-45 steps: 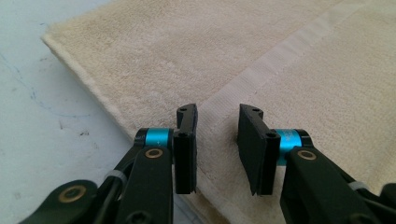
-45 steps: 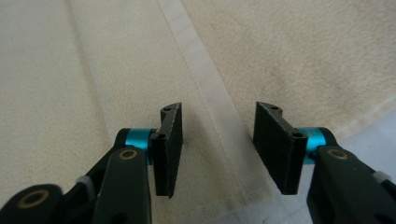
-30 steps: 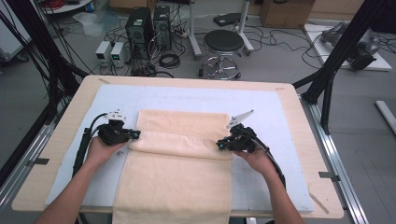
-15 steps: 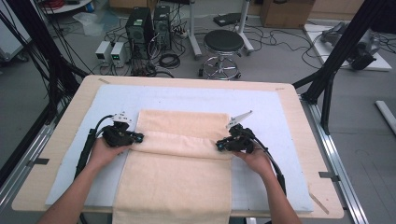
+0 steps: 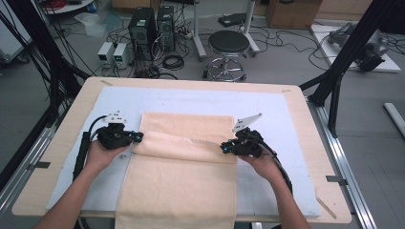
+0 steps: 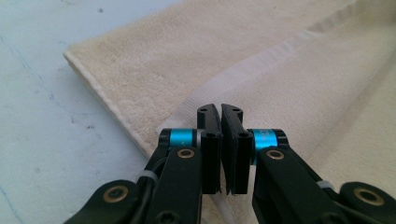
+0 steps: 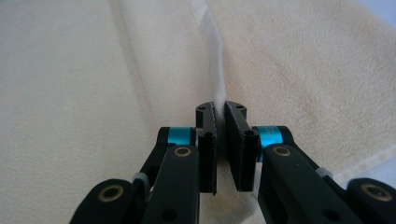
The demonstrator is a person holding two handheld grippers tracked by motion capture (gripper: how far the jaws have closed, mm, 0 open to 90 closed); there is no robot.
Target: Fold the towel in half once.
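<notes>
From the high view, the cream towel (image 5: 184,167) lay on the pale blue mat (image 5: 267,109) of the table (image 5: 305,143), its near end hanging over the table edge, a raised fold running across between the left gripper (image 5: 135,138) and the right gripper (image 5: 224,148). The gripper views showed the grip itself: the left gripper (image 6: 220,140) pinched the towel (image 6: 299,79) hem, the right gripper (image 7: 219,140) clamped a white hem ridge. Both forearms reached in from the near side, hands turned inward toward each other

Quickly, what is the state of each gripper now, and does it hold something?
Left gripper: closed, pinching the towel at its folded edge.
Right gripper: closed, pinching the towel's hem.
</notes>
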